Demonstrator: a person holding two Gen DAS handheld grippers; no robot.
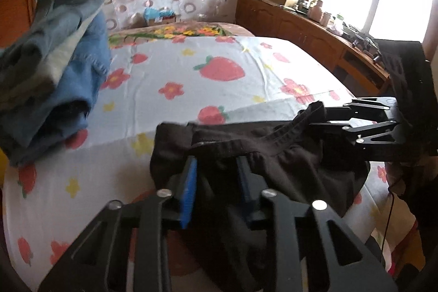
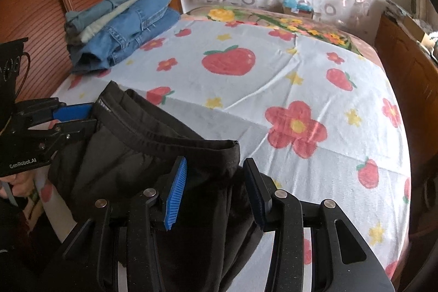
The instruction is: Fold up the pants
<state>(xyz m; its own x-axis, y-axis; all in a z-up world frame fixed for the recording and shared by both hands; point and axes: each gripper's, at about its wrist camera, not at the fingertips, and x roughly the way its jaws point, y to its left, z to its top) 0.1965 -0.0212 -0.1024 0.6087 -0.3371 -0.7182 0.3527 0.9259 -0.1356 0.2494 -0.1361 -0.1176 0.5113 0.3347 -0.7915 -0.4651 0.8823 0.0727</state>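
**A:** Left wrist view first. What's the step?

**B:** I'd judge it's carrying the black pants out over the bed to lay them flat. The left gripper has its blue pads closed on a bunch of waistband cloth, and across from it the right gripper pinches the other end of the band. To do it well: keep both grips level and the waistband taut between them, then lower so the legs land straight (no twisting as they go down).

**A:** And the right wrist view?

**B:** The right gripper holds the waistband corner, its pads partly apart around a thick wad of fabric; the left gripper clamps the far corner. The pants hang from the two grips near the bed's front edge, legs dropping out of sight below.

**A:** How do they look?

**B:** Dark, soft, with a gathered elastic-looking waistband that sags a little between the grips. Folded jeans sit stacked at the bed's far corner, well apart.
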